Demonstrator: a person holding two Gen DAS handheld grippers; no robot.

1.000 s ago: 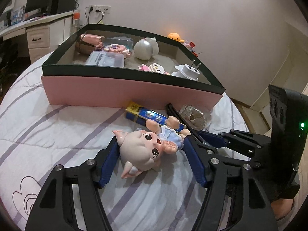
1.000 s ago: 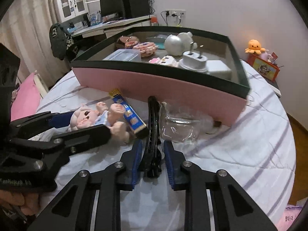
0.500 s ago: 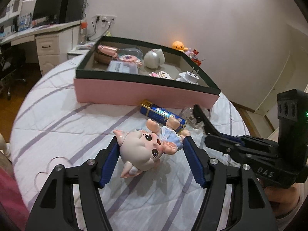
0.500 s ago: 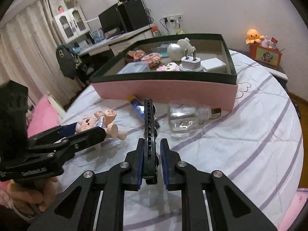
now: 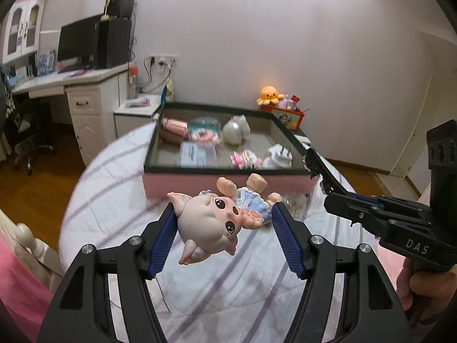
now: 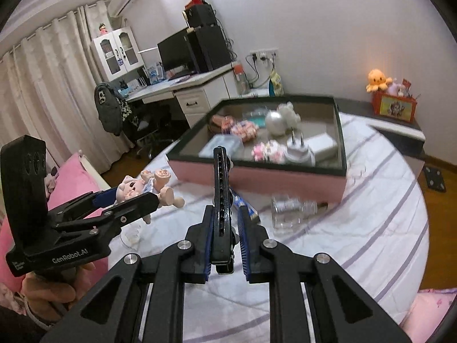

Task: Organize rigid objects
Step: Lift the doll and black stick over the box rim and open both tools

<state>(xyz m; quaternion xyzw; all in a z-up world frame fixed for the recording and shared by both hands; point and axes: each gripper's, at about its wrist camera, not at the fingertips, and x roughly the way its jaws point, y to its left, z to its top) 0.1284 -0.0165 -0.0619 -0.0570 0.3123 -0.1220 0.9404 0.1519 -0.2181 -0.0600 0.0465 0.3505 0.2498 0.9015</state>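
- While your left gripper (image 5: 222, 228) pinches the pig-faced doll (image 5: 217, 223) between its blue pads (image 5: 160, 243), the toy has come up off the striped bedspread (image 5: 228, 294), where it lay a second ago, and now hangs short of the pink box (image 5: 228, 181).
- Your right gripper (image 6: 224, 240) is pressed tight on the black hair clip (image 6: 221, 200), likewise raised since a second ago, when it rested on the cover just in front of the box.
- Both lifts look complete; in all likelihood what remains for each piece is the carry over the dark rim (image 6: 257, 164) and a release inside.
- The doll's long axis runs away from you toward the box: head nearest the wrist, bare feet (image 5: 241, 184) toward the pink wall, face turned up.
- The clip stands on edge, its length running straight out from the pads toward the box, the far tip overlapping the near rim in the right wrist view.
- Left on the bedspread just in front of the box: a clear glass jar (image 6: 294, 210) on its side and a blue-and-yellow packet (image 6: 245, 207) beside it.
- Inside the box lie a white plug adapter (image 6: 298, 150), a pearly round figure (image 6: 277, 120) and several small pink items (image 6: 242, 128), blurred by motion.
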